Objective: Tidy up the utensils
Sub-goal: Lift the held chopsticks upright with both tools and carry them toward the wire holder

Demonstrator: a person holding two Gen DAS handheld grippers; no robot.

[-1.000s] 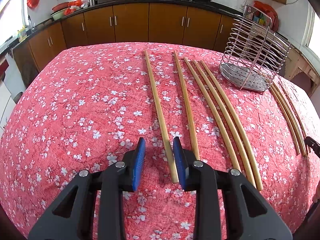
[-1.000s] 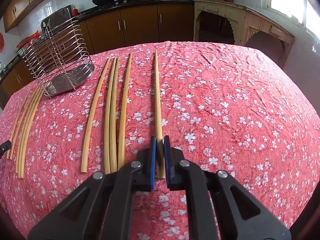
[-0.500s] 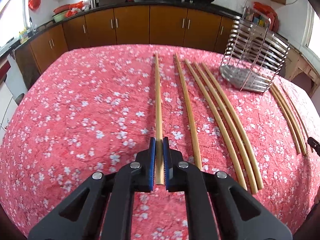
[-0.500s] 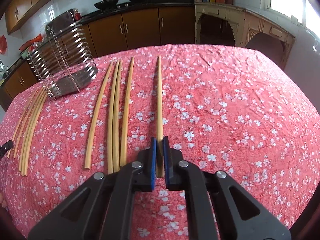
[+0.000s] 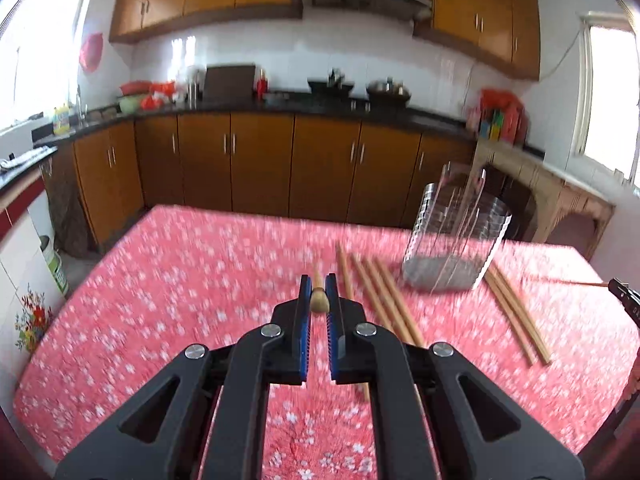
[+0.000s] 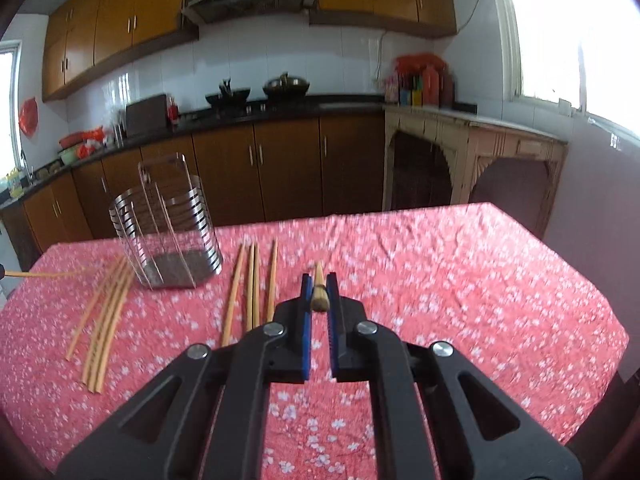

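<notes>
My left gripper (image 5: 319, 286) is shut on the near end of a wooden chopstick (image 5: 319, 300), lifted off the red floral tablecloth (image 5: 180, 288). My right gripper (image 6: 319, 286) is likewise shut on another chopstick (image 6: 319, 298), raised above the cloth. Several more chopsticks (image 5: 376, 292) lie side by side on the table, right of my left gripper. In the right wrist view those loose chopsticks (image 6: 252, 284) lie left of the gripper. A wire utensil holder (image 5: 452, 236) stands upright beyond them, and it appears as the same holder (image 6: 172, 236) at the left of the right view.
Another bundle of chopsticks (image 5: 516, 316) lies right of the holder, shown as the bundle (image 6: 104, 316) in the right view. The other gripper's tip (image 5: 624, 296) shows at the right edge. Brown kitchen cabinets (image 5: 260, 168) and a black counter run behind the table.
Both grippers have risen and tilted up, each lifting its chopstick off the cloth. One second ago the left gripper stood open around its chopstick; it has since shut on it.
</notes>
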